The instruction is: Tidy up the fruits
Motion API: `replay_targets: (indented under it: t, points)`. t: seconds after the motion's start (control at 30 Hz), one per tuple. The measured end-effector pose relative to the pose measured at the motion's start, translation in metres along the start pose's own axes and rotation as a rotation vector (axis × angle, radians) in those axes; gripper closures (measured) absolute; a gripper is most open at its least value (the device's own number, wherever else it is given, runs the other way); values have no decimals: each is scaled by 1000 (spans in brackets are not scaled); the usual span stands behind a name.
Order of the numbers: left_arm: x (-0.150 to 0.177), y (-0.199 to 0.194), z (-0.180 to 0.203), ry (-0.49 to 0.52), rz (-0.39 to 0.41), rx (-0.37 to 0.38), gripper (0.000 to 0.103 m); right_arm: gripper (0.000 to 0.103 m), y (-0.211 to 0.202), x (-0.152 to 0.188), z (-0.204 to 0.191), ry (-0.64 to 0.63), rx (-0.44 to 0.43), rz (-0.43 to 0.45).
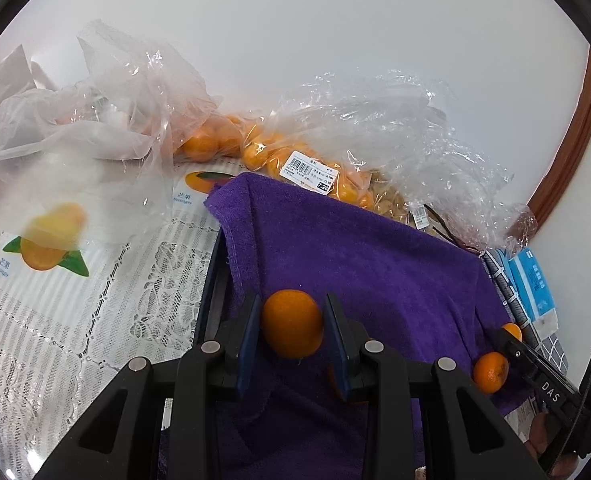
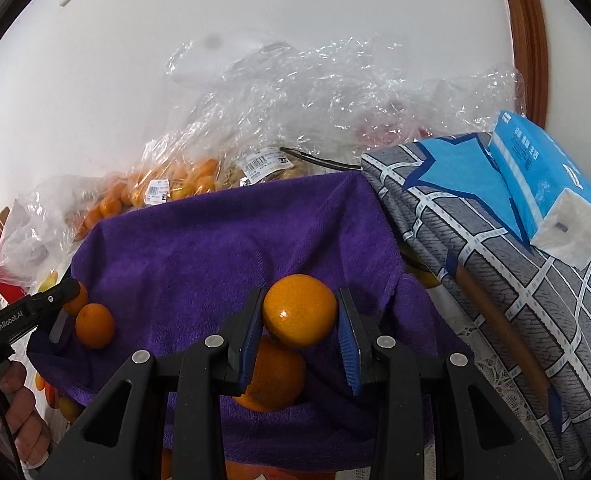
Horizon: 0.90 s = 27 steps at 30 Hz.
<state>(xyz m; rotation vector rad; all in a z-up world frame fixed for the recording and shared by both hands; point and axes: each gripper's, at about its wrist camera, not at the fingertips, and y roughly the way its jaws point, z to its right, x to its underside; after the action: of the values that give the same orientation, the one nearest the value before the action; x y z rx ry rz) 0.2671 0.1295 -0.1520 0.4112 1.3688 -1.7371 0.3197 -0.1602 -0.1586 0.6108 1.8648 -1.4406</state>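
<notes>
In the left wrist view my left gripper (image 1: 293,298) is shut on a small orange (image 1: 293,322) just above a purple towel (image 1: 355,248). A sliver of another orange (image 1: 334,384) shows under its right finger. The right wrist view has my right gripper (image 2: 301,294) shut on a second orange (image 2: 299,310), over a larger orange (image 2: 271,376) lying on the same purple towel (image 2: 215,248). The left gripper (image 2: 65,298) appears there at the left with its fruit, next to a loose orange (image 2: 95,326). Low at the right of the left wrist view is the right gripper (image 1: 509,340), beside another orange (image 1: 491,372).
Clear plastic bags of small oranges (image 1: 315,168) (image 2: 167,184) are piled against the white wall behind the towel. A blue tissue pack (image 2: 535,172) lies on a grey patterned cloth (image 2: 475,248) to the right. A lace tablecloth (image 1: 95,300) with mango cards (image 1: 43,256) spreads to the left.
</notes>
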Motion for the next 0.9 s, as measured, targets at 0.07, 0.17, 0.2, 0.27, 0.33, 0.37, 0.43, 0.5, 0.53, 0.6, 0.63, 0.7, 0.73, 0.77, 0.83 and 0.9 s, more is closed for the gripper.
replay_targets:
  t: [0.07, 0.17, 0.2, 0.27, 0.33, 0.37, 0.43, 0.5, 0.53, 0.6, 0.63, 0.7, 0.73, 0.77, 0.83, 0.9]
  points:
    - [0, 0, 0, 0, -2, 1, 73, 67, 0, 0, 0, -1, 0, 2]
    - [0, 0, 1, 2, -3, 3, 73, 66, 0, 0, 0, -1, 0, -3]
    - [1, 0, 2, 5, -3, 2, 73, 66, 0, 0, 0, -1, -2, -5]
    - [1, 0, 3, 11, -5, 3, 73, 66, -1, 0, -1, -6, -3, -4]
    - [2, -1, 5, 18, 4, 4, 73, 66, -1, 1, -1, -11, -3, -4]
    - [2, -2, 5, 20, 8, 4, 73, 66, 0, 0, -2, -13, -2, -5]
    - [2, -2, 7, 29, 11, 7, 73, 64, 0, 1, -2, -16, 0, -4]
    - [2, -3, 9, 40, 10, 9, 73, 60, -2, 1, -3, -17, 5, 4]
    - [2, -3, 10, 48, 11, 7, 73, 58, -3, 1, -3, -18, 8, 12]
    - [3, -4, 13, 60, 16, 5, 72, 55, -6, 2, -3, -19, 19, 27]
    - [3, -5, 14, 68, 21, 6, 71, 52, -9, 2, -3, -20, 25, 38]
    - [4, -7, 16, 78, 28, 4, 69, 47, -13, 3, -4, -26, 28, 50]
    - [4, -8, 18, 86, 34, 2, 68, 47, -15, 4, -4, -27, 26, 57]
    - [4, -8, 19, 92, 39, 0, 67, 47, -18, 4, -4, -27, 28, 65]
    - [5, -9, 21, 103, 43, -2, 65, 47, -24, 5, -4, -24, 43, 86]
    - [5, -10, 23, 114, 43, -1, 64, 47, -28, 6, -4, -23, 49, 97]
